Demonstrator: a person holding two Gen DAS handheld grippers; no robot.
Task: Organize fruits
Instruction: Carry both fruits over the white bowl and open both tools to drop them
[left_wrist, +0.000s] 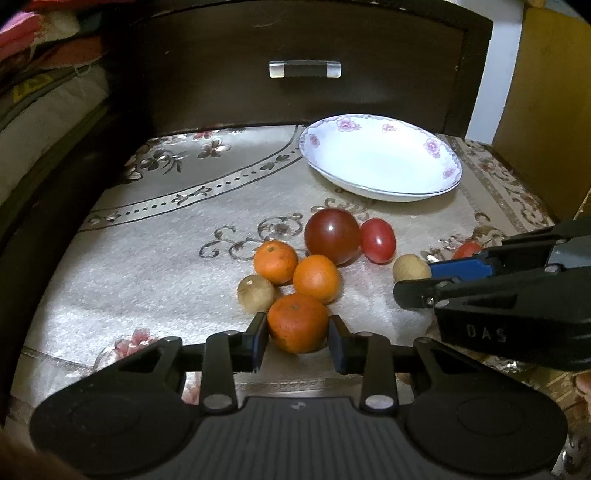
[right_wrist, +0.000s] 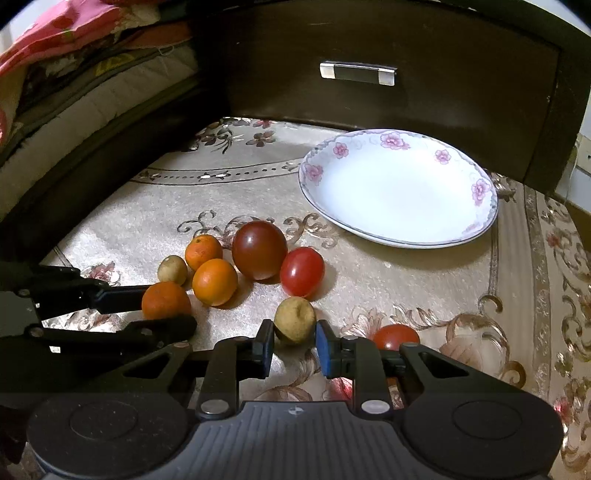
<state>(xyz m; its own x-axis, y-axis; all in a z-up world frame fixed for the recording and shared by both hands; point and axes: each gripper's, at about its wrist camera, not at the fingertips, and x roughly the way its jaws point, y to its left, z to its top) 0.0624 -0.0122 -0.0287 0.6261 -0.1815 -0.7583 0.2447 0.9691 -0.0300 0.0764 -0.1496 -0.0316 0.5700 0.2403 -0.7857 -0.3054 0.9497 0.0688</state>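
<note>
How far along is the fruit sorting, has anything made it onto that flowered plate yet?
Nothing done yet: the plate holds no fruit. In hand: the left gripper is closed on an orange, the right gripper on a small tan fruit, both still on the cloth. Left: two oranges, three tomatoes and another tan fruit.

Dark wooden drawer (left_wrist: 295, 74), floral tablecloth (left_wrist: 147, 258), bedding (right_wrist: 74, 74).

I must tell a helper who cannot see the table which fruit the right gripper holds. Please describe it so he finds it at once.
Start at the white flowered plate and come toward the camera, past the big dark red tomato and the smaller red one. Just in front lies a small tan, dull-skinned round fruit between the right gripper pads. A similar one sits beside the oranges, ungripped.
</note>
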